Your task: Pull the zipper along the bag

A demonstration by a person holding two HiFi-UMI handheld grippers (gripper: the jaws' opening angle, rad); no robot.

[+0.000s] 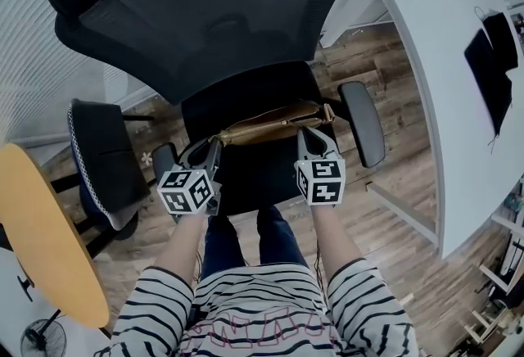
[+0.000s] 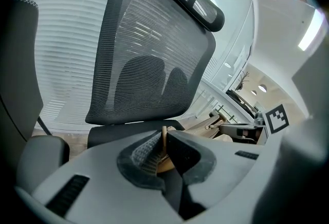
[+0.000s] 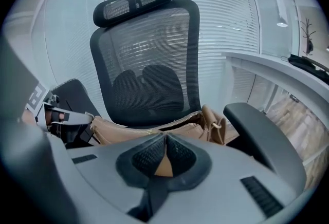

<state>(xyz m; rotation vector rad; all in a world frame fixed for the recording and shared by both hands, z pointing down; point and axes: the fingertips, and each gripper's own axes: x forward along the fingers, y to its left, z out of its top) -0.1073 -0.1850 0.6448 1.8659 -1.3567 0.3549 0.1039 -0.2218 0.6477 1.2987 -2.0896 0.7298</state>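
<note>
A tan bag [image 1: 270, 124] lies across the seat of a black office chair [image 1: 254, 179]. My left gripper [image 1: 214, 142] is at the bag's left end, shut on a thin tan strip [image 2: 164, 138] that stands upright between its pads. My right gripper [image 1: 309, 134] is near the bag's right end. It is shut on a tan tab [image 3: 163, 162] just below the point where the two zipper rows [image 3: 180, 121] part. From there to the right end the bag [image 3: 123, 133] gapes open. Whether that tab is the zipper pull I cannot tell.
The chair's mesh backrest [image 1: 205, 11] rises behind the bag, and its armrests [image 1: 364, 122] flank the seat. A white desk [image 1: 458, 85] runs along the right. Left of me stand a second dark chair [image 1: 102, 155] and a round wooden table [image 1: 41, 232].
</note>
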